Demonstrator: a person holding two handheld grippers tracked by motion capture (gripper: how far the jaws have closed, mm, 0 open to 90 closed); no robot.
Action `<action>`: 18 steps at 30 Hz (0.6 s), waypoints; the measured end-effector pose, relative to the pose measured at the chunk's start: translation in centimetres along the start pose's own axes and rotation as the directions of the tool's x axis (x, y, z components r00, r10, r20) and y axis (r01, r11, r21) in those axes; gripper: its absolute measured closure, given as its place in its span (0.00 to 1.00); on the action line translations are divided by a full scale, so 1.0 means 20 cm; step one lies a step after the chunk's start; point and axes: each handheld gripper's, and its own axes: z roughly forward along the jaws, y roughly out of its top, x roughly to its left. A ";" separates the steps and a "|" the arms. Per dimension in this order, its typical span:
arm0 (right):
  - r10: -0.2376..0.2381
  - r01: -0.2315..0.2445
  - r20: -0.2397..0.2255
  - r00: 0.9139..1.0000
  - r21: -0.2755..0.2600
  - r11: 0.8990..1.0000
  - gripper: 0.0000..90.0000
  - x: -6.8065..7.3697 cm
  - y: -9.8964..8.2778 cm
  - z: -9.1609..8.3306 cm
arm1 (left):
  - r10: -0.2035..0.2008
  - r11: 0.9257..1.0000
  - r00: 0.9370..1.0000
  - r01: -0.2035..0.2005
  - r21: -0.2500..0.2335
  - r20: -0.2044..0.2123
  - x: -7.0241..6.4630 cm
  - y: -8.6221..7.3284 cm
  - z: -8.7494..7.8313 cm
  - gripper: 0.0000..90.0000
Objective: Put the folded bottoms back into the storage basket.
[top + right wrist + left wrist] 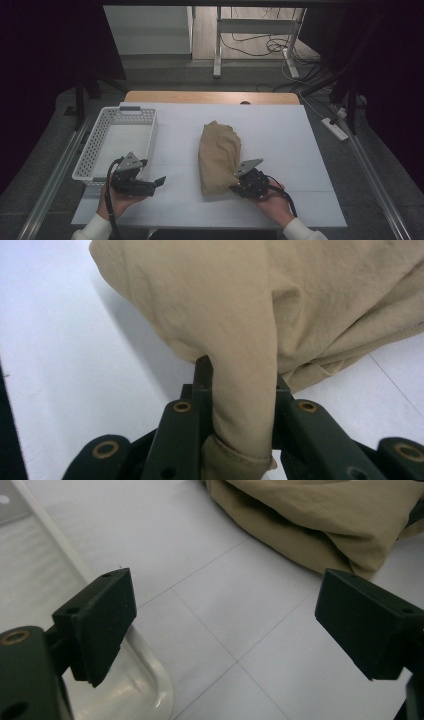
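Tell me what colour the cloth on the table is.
The cloth is plain tan, clearest in the right gripper view.

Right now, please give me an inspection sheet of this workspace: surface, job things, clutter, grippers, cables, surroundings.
Surface: white table, faint seam lines, wooden edge at the far side.
Job's things: tan cloth, crumpled at mid-table; white perforated basket at the left edge, nothing seen inside.
Clutter: nothing seen.
Grippers: right gripper shut on a fold of the cloth; left gripper open, holding nothing, beside the basket.
Cables: one trails from each gripper; loose cables on the floor beyond.
Surroundings: power strip, metal frame legs, dark curtains.
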 end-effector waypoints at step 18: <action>-0.004 0.004 -0.024 1.000 -0.036 0.999 0.84 -0.01 -0.02 -0.02 | 0.016 1.000 0.998 -0.015 -0.004 0.067 -0.03 0.23 0.17 0.12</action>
